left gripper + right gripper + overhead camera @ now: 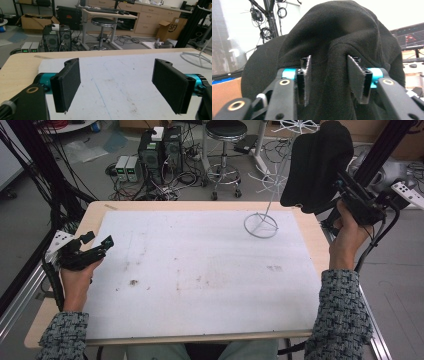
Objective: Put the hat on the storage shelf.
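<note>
Right gripper [329, 80] pinching a soft black fleece hat [337, 37] (bunched fold), left gripper [120, 87] — wide apart, empty

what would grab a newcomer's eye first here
The black fleece hat, held up in the air at the table's far right, pinched in the right hand-held gripper. Just left of it, a white wire stand rests on the white mat. The left hand-held gripper waits open and empty at the table's left edge.

Matt black fleece hat [316, 162], thin white wire stand [261, 224], scuffed white mat [200, 270] over pale wood table [310, 232].
</note>
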### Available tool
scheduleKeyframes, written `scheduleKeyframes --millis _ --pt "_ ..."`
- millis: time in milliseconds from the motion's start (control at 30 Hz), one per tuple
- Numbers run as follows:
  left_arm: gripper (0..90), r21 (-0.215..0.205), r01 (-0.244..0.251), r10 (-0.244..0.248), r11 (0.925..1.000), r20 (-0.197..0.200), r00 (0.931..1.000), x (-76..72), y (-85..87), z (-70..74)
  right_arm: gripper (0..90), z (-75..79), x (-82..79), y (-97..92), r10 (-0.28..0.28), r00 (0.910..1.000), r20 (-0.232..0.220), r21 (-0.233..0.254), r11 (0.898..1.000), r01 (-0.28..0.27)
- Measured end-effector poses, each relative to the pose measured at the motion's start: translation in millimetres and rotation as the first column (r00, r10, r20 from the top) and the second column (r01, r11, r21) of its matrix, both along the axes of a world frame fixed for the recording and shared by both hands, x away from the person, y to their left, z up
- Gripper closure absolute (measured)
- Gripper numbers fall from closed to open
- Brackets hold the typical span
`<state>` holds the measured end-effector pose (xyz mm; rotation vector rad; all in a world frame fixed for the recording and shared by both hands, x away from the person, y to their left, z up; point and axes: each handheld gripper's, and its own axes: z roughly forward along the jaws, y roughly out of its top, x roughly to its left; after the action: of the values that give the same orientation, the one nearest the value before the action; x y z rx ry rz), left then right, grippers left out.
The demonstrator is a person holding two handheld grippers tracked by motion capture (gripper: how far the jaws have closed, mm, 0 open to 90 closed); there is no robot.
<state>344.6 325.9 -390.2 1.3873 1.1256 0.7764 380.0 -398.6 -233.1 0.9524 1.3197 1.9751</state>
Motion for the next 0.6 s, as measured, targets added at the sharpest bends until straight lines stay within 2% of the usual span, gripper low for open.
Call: scheduleKeyframes --millis 200,267,333,600 --pt "23.0 0.002 0.003 -0.003 1.0 -0.003 1.0 0.1 -0.8 -0.1 44.7 -6.3 -5.2 -6.3 -0.037 0.9993 -0.007 0.009 0.999 0.037" --pt "23.0 0.003 0.004 -0.004 1.0 -0.003 1.0 0.0 -0.5 0.0 40.0 -7.4 -7.1 -7.7 -0.046 0.9989 0.004 0.024 0.999 0.046" --pt "23.0 0.002 0.003 -0.003 1.0 -0.001 1.0 -0.1 -0.3 0.1 40.0 -8.4 -11.2 -10.4 -0.057 0.998 0.027 0.021 0.998 0.057" --pt "23.0 0.001 0.004 -0.004 1.0 -0.003 1.0 -0.1 -0.8 0.1 37.8 -9.5 -18.3 -12.3 -0.061 0.9977 0.031 0.022 0.998 0.06"
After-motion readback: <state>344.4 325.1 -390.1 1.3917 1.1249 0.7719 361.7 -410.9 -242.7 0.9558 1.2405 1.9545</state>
